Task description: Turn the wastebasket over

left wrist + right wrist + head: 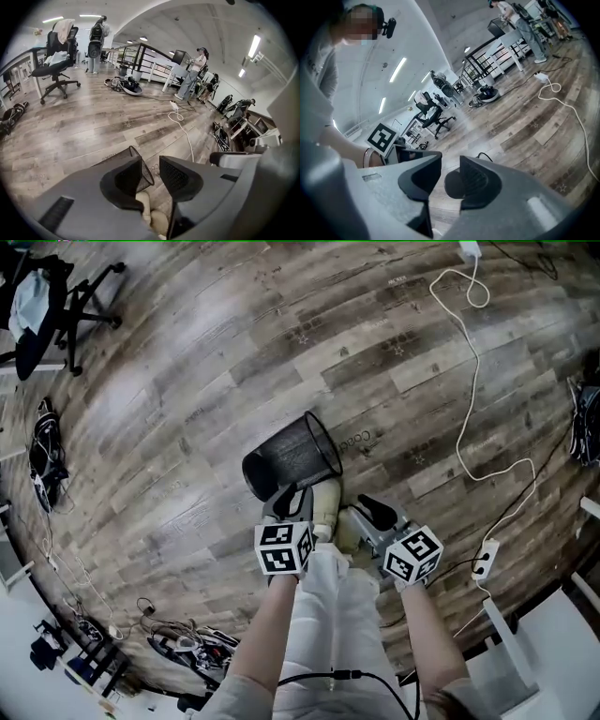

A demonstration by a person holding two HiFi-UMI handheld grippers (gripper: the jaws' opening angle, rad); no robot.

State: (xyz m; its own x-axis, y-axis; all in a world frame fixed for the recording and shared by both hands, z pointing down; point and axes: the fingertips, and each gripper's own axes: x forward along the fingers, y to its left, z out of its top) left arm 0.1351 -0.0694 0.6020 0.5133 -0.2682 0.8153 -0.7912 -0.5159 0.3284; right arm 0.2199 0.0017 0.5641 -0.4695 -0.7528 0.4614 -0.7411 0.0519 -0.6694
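Note:
The wastebasket (291,456), black wire mesh, lies on its side on the wooden floor with its open mouth toward the right. My left gripper (292,498) hangs just in front of it, near its lower side, jaws open and apart from the mesh. In the left gripper view the basket's rim and mesh (144,177) show past the left jaw, and nothing sits between the jaws of the left gripper (151,166). My right gripper (370,509) is a little right of the basket, open. In the right gripper view a dark rounded shape shows through the gap of the right gripper (450,171); I cannot identify it.
The person's light shoes (325,510) stand right under the grippers. A white cable (473,381) runs to a power strip (485,557) at the right. An office chair (56,306) stands far left, with cable bundles (183,643) along the left edge. White furniture (544,643) borders the lower right.

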